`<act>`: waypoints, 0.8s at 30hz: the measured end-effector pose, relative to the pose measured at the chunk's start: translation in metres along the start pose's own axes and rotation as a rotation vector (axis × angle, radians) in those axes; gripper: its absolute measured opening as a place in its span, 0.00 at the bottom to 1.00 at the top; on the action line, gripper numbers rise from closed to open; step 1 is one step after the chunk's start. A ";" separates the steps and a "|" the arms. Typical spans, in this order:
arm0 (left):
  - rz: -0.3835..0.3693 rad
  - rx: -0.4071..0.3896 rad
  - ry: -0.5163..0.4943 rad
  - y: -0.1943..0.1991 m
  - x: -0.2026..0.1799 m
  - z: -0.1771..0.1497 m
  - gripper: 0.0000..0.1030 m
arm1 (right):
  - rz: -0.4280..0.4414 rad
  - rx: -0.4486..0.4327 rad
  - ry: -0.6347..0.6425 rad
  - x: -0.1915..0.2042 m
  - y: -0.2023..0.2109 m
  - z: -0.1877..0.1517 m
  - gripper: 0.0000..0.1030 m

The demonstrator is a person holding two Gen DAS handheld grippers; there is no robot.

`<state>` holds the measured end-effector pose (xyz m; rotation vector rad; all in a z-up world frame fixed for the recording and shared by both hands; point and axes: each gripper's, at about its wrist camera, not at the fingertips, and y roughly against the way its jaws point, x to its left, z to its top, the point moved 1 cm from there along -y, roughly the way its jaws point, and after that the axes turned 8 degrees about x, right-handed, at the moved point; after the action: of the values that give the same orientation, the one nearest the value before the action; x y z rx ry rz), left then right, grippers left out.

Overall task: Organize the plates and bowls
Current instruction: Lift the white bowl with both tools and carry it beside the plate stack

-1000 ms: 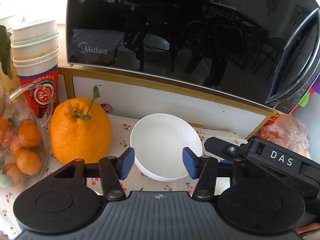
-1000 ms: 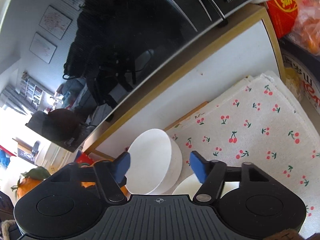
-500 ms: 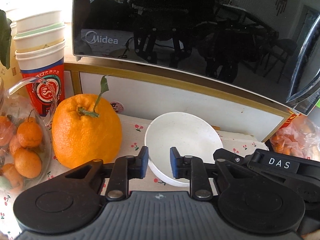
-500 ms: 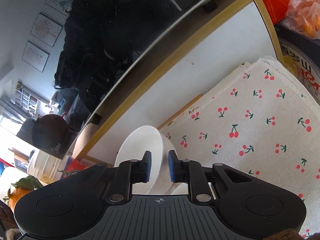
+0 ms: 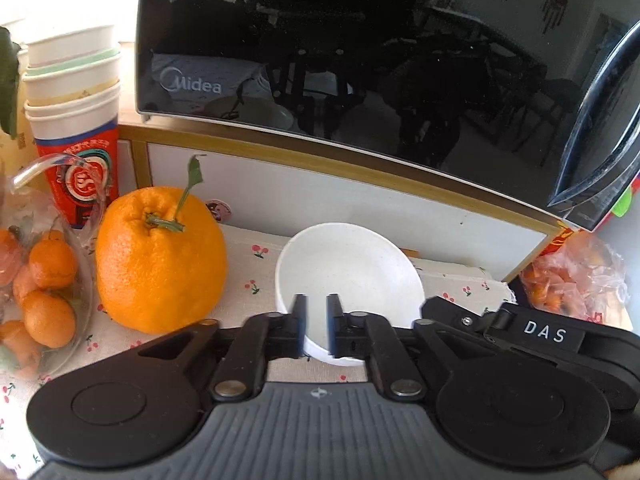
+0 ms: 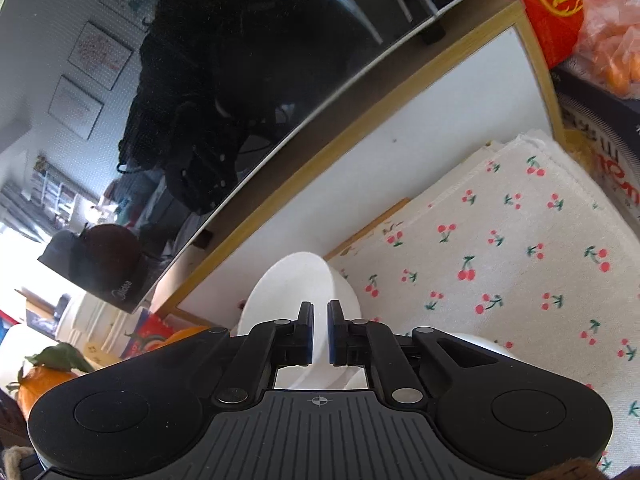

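Note:
A white bowl (image 5: 352, 272) sits tilted on the cherry-print cloth (image 5: 248, 268) in front of the shelf under the microwave. My left gripper (image 5: 316, 326) is shut on the bowl's near rim. In the right wrist view the same bowl (image 6: 288, 288) shows edge-on, and my right gripper (image 6: 319, 334) is shut on its rim from the other side. A second white dish (image 6: 480, 342) peeks out beside the right gripper's fingers. The right gripper's black body (image 5: 532, 332) shows in the left wrist view, marked DAS.
A large orange (image 5: 160, 252) stands just left of the bowl. A bag of small oranges (image 5: 40, 288) and stacked paper cups (image 5: 76, 120) are at far left. A black Midea microwave (image 5: 360, 60) overhangs behind. A bag of snacks (image 5: 572, 280) lies at right.
Both grippers went from wide open to shut, each closing on the white bowl's rim. Both moved slightly closer to the bowl.

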<state>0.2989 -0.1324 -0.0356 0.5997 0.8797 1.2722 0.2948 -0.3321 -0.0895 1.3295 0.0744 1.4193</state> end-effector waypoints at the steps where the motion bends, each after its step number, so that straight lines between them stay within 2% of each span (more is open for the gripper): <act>1: 0.017 -0.014 -0.003 0.001 -0.001 0.000 0.24 | -0.012 -0.008 -0.006 -0.002 0.001 0.000 0.12; 3: 0.029 -0.021 -0.016 0.001 -0.001 -0.001 0.29 | -0.008 -0.009 -0.021 -0.008 0.003 0.000 0.14; 8: 0.054 0.014 -0.039 -0.013 -0.004 -0.001 0.30 | 0.008 0.010 -0.066 -0.022 -0.003 0.003 0.21; 13: 0.082 0.029 0.018 -0.028 -0.004 -0.007 0.27 | 0.024 -0.003 -0.072 -0.020 -0.013 0.004 0.24; 17: 0.091 0.000 0.038 -0.031 -0.002 -0.011 0.24 | 0.002 -0.029 -0.047 -0.014 -0.016 0.003 0.24; 20: 0.094 -0.007 0.052 -0.029 0.000 -0.012 0.15 | 0.011 -0.040 -0.034 -0.010 -0.016 0.003 0.24; 24: 0.084 0.005 0.058 -0.026 0.005 -0.013 0.12 | 0.040 -0.029 -0.059 -0.011 -0.018 0.002 0.24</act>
<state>0.3027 -0.1347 -0.0645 0.6115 0.9136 1.3692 0.3045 -0.3343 -0.1076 1.3545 -0.0111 1.4087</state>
